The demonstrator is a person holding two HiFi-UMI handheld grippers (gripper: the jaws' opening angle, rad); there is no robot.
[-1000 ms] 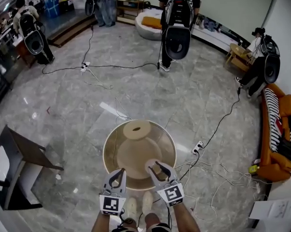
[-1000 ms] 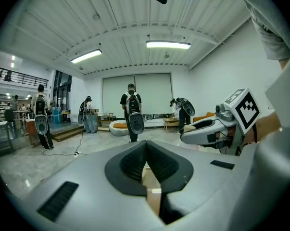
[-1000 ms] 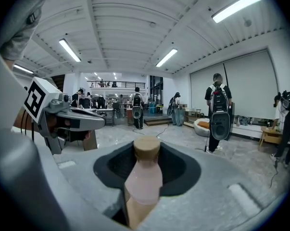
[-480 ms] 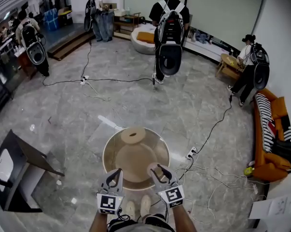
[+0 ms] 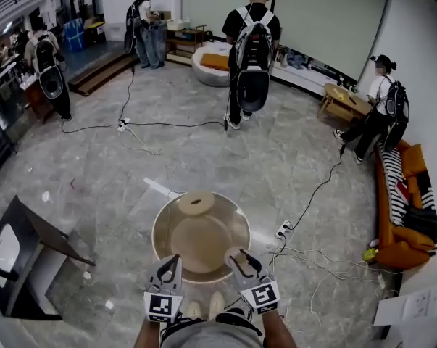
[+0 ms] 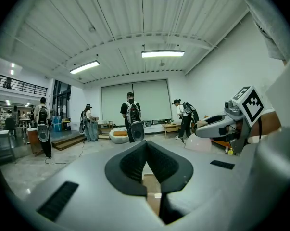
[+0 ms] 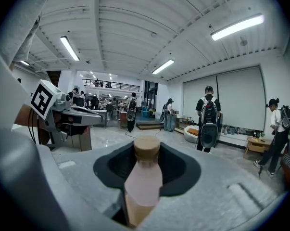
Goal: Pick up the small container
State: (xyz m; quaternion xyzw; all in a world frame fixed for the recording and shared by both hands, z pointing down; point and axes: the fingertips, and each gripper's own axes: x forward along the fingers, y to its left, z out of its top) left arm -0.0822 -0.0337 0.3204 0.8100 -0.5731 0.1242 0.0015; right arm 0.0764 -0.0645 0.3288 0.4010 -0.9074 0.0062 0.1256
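Observation:
The small container (image 7: 144,177) is a pale pink bottle with a tan cap. It stands upright between the jaws of my right gripper (image 7: 147,165), which is shut on it. In the head view that right gripper (image 5: 240,259) hovers over the near right rim of a round tan table (image 5: 162,227), with the container (image 5: 234,256) pale between its fingers. My left gripper (image 5: 168,268) hangs over the near left rim. Its jaws meet with nothing between them, as the left gripper view also shows (image 6: 145,150).
A tan ring-shaped disc (image 5: 196,203) lies at the table's far edge. Cables and a power strip (image 5: 283,228) trail over the marble floor to the right. A dark stand (image 5: 26,249) is at left and an orange sofa (image 5: 399,216) at right. People with backpacks (image 5: 251,46) stand farther off.
The head view has tilted up, so the table and both grippers sit lower and smaller. The right gripper keeps its hold on the container. The people in the room have shifted.

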